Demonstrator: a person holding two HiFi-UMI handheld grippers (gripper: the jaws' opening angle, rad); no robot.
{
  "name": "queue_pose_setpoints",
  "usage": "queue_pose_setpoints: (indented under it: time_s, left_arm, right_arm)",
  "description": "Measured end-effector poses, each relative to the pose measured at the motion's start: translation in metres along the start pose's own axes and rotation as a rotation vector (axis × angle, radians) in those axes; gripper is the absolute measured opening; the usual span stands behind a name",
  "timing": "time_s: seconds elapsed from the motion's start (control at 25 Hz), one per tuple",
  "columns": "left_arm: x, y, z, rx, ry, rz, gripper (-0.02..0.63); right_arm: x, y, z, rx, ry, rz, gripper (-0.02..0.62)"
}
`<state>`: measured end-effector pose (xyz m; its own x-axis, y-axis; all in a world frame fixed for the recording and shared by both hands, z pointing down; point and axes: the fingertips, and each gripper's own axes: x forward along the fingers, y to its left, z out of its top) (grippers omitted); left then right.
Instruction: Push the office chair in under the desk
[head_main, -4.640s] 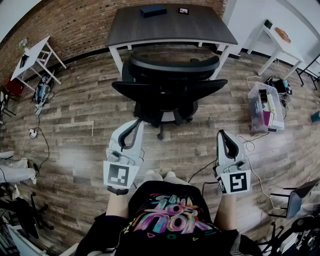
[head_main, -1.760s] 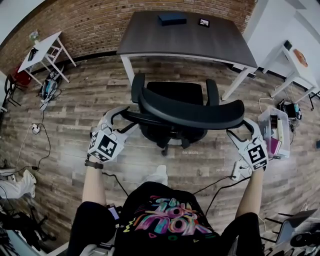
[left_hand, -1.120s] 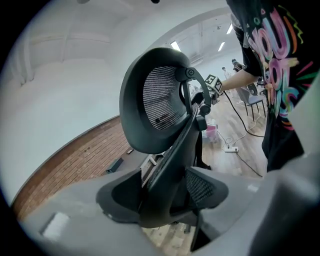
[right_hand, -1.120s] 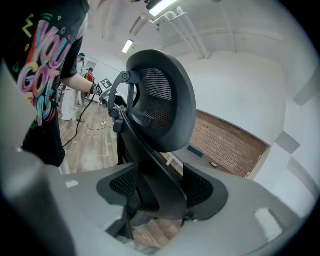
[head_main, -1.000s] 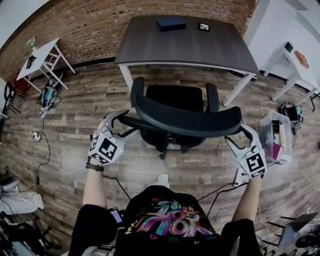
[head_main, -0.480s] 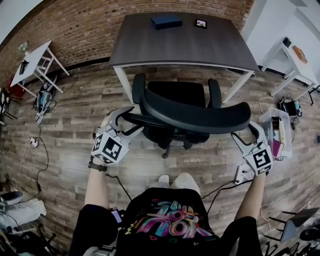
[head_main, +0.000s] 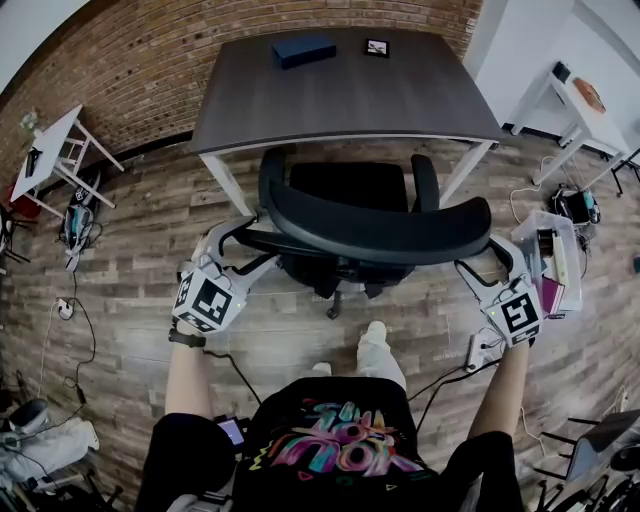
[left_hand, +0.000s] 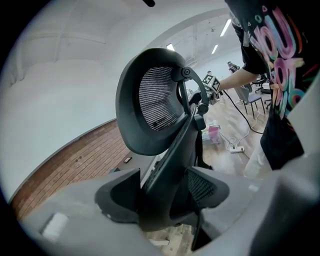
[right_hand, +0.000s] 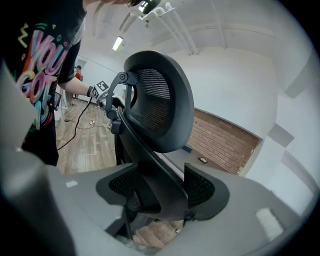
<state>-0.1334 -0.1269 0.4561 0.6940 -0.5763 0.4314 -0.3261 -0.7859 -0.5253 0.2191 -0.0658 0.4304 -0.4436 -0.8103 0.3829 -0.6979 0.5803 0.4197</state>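
At the front edge of the dark wooden desk on white legs (head_main: 340, 90), the black mesh office chair (head_main: 350, 190) is now brought closer than half a second earlier. Its seat is not yet tucked beneath, so more pushing is judged needed. Its curved backrest (head_main: 380, 228) is pinched at either end by the left gripper (head_main: 248, 238) and the right gripper (head_main: 482, 258).

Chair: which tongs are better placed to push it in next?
Right tongs, marginally: like the left tongs they clamp the chair back, but its right end sits further from the desk; pushing there should square it.
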Motion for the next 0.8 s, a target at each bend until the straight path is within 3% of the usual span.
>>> queue_pose_setpoints:
  time_s: [0.8]
  left_arm:
    - [0.119,0.068,0.02,-0.07,0.074,0.065,0.313]
  right_arm:
    - [0.078,-0.135,-0.029,0.001,-0.035,0.057,0.288]
